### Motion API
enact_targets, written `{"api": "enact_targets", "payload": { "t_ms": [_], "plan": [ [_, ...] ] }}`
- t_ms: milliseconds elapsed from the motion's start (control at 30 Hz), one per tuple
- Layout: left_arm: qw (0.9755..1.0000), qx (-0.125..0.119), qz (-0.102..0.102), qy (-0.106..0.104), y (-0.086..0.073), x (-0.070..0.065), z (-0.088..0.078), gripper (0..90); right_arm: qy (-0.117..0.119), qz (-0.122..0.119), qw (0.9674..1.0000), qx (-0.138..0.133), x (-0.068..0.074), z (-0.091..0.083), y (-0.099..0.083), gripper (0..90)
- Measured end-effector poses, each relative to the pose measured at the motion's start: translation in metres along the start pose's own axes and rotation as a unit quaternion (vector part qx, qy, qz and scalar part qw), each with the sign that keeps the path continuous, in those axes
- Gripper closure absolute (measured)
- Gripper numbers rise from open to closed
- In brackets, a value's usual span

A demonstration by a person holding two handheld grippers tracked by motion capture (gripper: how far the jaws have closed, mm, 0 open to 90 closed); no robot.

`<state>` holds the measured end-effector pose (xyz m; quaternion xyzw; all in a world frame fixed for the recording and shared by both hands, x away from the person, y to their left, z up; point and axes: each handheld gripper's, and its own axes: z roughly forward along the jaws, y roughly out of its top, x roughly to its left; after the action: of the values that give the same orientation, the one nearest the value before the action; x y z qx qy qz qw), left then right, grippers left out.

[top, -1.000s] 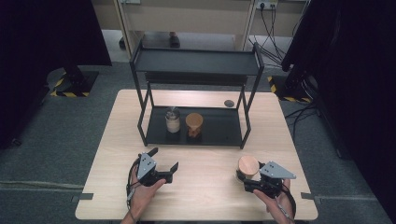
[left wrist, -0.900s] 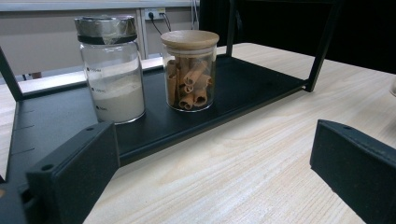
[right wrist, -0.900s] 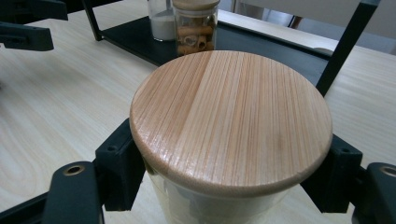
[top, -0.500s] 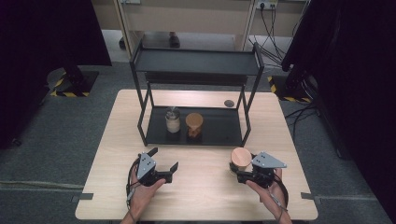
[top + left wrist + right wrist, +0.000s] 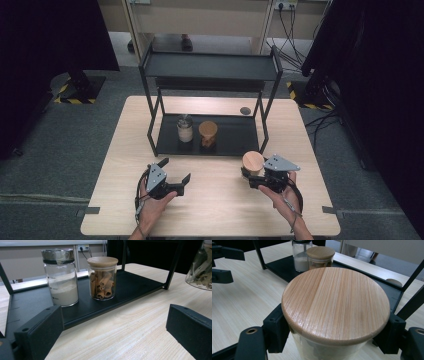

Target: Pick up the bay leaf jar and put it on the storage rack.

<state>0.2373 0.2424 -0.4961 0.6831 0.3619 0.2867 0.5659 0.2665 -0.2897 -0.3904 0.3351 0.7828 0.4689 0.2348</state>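
Note:
My right gripper (image 5: 248,176) is shut on a glass jar with a round wooden lid (image 5: 253,162), held just in front of the black shelf's right legs. In the right gripper view the lid (image 5: 335,302) sits between the two black pads (image 5: 275,330). On the shelf's lower tier (image 5: 235,142) stand a metal-lidded jar of white powder (image 5: 185,129) and a wooden-lidded jar of brown rolled sticks (image 5: 208,134). My left gripper (image 5: 175,171) rests on the table, open and with nothing between its jaws. Its own view faces the powder jar (image 5: 61,280) and the stick jar (image 5: 102,277).
The black two-tier shelf stands at the back of the wooden table (image 5: 215,210), its upper tier (image 5: 210,65) bare. A small dark round disc (image 5: 245,110) lies on the table behind the shelf. Dark curtains flank both sides.
My right gripper has carried the wooden-lidded jar leftward and farther from the person, toward the shelf, rising slightly. The left gripper has stayed put.

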Motion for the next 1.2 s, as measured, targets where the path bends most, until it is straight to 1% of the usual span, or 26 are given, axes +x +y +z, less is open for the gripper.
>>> {"api": "enact_targets", "payload": {
  "t_ms": [200, 467, 733, 1200],
  "plan": [
    [1.0000, 0.000, -0.001, 0.000, 0.000, 0.000, 0.000, 0.9, 0.000, 0.001, 1.0000, -0.004, -0.003, 0.004, 0.004, 26.1],
    [1.0000, 0.000, 0.000, 0.000, 0.000, 0.000, 0.000, 0.9, 0.003, -0.003, 1.0000, -0.003, -0.003, 0.013, 0.012, 26.1],
    [1.0000, -0.001, -0.001, 0.001, 0.000, 0.001, 0.000, 0.9, 0.002, -0.008, 1.0000, 0.002, -0.004, 0.025, 0.021, 26.1],
    [1.0000, -0.001, 0.000, 0.000, 0.000, 0.001, 0.000, 0.9, 0.000, -0.009, 0.9999, 0.006, -0.007, 0.044, 0.033, 26.1]
  ]
}}
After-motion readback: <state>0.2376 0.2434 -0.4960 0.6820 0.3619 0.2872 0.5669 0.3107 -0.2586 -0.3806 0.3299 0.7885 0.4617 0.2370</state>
